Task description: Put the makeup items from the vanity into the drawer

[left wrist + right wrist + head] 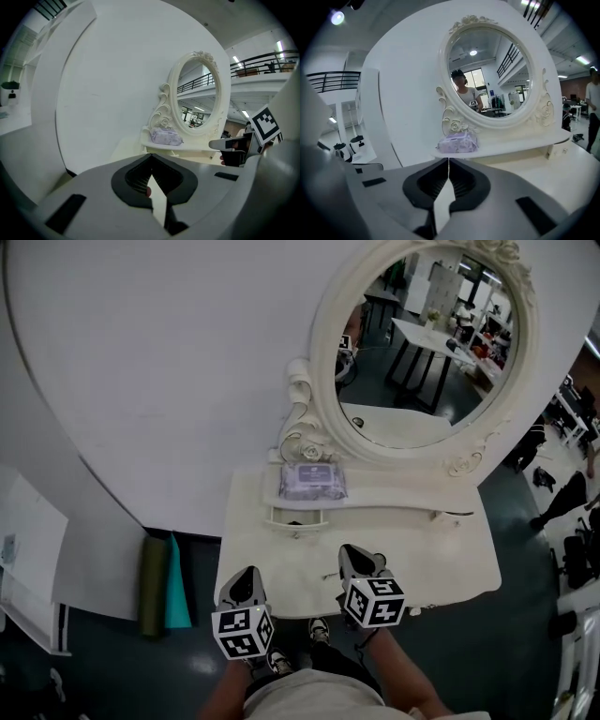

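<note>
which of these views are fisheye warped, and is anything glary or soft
Head view: strong barrel bend, the backdrop panel bows at its edge, and the white vanity looks washed out; the purple pack stays clear. Left gripper view: dark rounded corners, the close jaws soft, the mirror sharper. Right gripper view: same dark corners, and a ceiling lamp flares at top left.

Vanity top [441,559] lies open; wipes pack [313,481] crowds shelf [403,491].

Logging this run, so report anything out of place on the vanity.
Only the small drawer under the shelf stands out: it seems slightly ajar, a dark gap showing. The purple pack lies flat on that shelf; nothing looks spilled.
</note>
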Demonstrator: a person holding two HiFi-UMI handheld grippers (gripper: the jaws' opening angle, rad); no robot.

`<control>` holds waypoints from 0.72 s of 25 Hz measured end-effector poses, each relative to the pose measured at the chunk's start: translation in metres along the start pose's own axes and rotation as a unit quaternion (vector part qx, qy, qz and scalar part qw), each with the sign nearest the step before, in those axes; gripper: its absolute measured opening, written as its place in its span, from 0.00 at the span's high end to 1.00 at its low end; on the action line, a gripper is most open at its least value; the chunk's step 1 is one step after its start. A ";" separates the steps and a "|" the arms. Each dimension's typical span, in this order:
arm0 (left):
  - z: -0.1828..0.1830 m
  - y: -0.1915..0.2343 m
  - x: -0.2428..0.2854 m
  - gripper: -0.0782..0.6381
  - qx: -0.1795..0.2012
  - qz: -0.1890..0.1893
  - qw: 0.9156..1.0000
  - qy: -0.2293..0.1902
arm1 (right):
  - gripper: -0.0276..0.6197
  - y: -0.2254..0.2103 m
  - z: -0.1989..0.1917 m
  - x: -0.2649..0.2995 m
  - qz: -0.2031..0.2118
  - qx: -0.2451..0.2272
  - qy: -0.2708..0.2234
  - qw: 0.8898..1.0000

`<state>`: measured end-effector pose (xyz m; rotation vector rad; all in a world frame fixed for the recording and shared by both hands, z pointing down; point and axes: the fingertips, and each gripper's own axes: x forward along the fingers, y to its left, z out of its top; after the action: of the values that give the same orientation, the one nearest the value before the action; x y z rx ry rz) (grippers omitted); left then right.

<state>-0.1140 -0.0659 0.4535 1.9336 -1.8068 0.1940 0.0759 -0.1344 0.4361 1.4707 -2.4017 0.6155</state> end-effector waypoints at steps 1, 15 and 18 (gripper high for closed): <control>-0.002 -0.002 -0.002 0.88 0.002 -0.005 1.000 0.001 | 0.92 0.000 -0.005 -0.006 -0.004 0.004 0.000 1.000; -0.019 -0.028 -0.013 0.88 -0.008 -0.047 0.999 0.019 | 0.93 -0.007 -0.043 -0.057 -0.041 0.022 0.009 0.999; -0.015 -0.034 -0.012 0.88 0.001 -0.052 0.999 0.017 | 0.93 -0.009 -0.036 -0.056 -0.040 0.021 0.002 0.999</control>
<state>-0.0795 -0.0480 0.4534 2.0073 -1.6799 0.1915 0.1096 -0.0770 0.4458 1.5725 -2.3266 0.6542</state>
